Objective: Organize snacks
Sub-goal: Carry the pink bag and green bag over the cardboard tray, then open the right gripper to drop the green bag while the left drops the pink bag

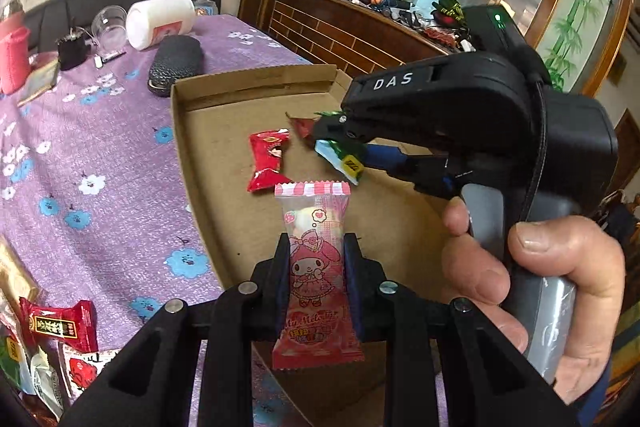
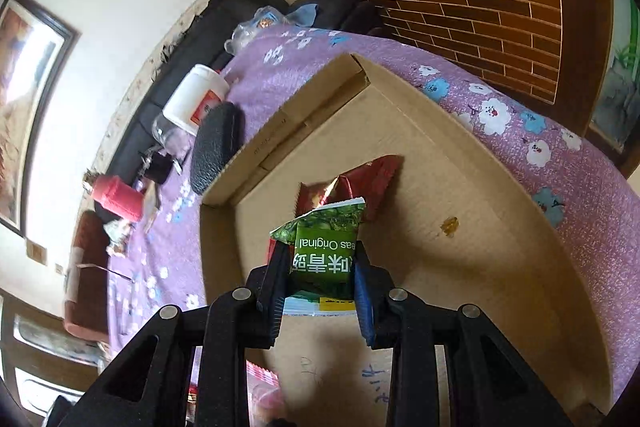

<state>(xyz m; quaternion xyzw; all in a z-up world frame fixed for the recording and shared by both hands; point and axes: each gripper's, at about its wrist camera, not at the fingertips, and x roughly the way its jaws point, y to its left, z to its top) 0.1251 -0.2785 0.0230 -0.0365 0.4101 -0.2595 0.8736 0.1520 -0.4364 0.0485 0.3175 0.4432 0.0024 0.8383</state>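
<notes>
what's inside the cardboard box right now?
Loose in the cardboard box: a red candy and a second red wrapper, partly hidden behind the green packet in the right gripper. The floor under both grippers is covered.

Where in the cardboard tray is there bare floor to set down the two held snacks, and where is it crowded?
Bare cardboard tray floor lies along the right wall and near the small stain. The far middle is crowded: red candy and a dark red packet. More snacks pile up outside the tray.
</notes>
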